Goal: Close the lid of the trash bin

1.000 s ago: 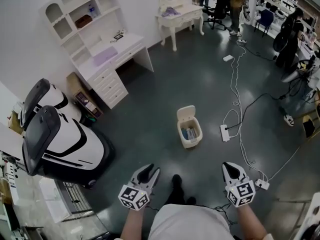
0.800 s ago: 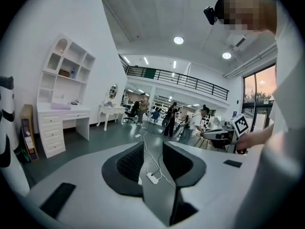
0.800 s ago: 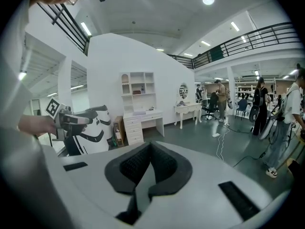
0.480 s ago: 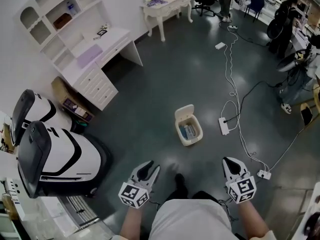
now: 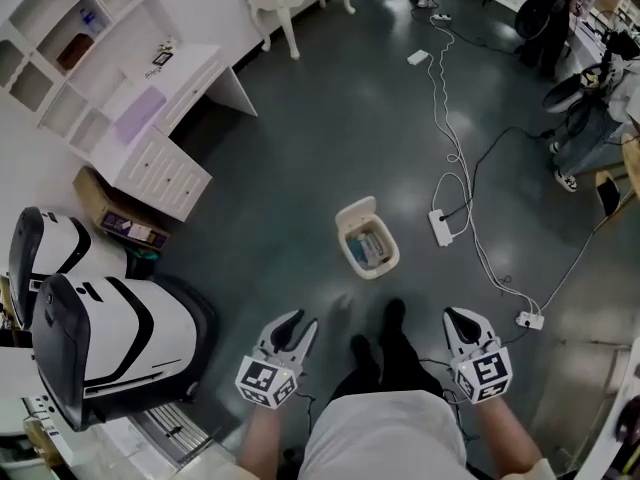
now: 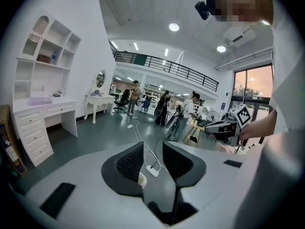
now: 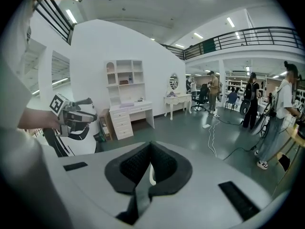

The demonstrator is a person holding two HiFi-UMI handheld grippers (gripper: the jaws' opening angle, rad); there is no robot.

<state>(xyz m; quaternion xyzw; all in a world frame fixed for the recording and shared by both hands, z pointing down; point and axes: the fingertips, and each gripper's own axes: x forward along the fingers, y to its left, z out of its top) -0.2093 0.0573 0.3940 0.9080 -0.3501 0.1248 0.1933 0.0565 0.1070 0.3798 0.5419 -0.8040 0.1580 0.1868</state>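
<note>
The small cream trash bin stands on the dark floor ahead of me, its lid tipped up and back and some blue things inside. My left gripper hangs low and left of the bin, well short of it. It is open, and I see floor between its fingers in the left gripper view. My right gripper hangs low and right of the bin, also apart from it. Its tips meet in the right gripper view with nothing held.
A white power strip and long cables lie right of the bin, and a plug block lies near my right gripper. Two large white-and-black machines stand at left, with a cardboard box and white shelf desk beyond. My feet are between the grippers.
I have walked forward: the desk, shelves and machines slid down and left in the head view, and the bin lies nearer my feet. Both grippers kept their pose.
</note>
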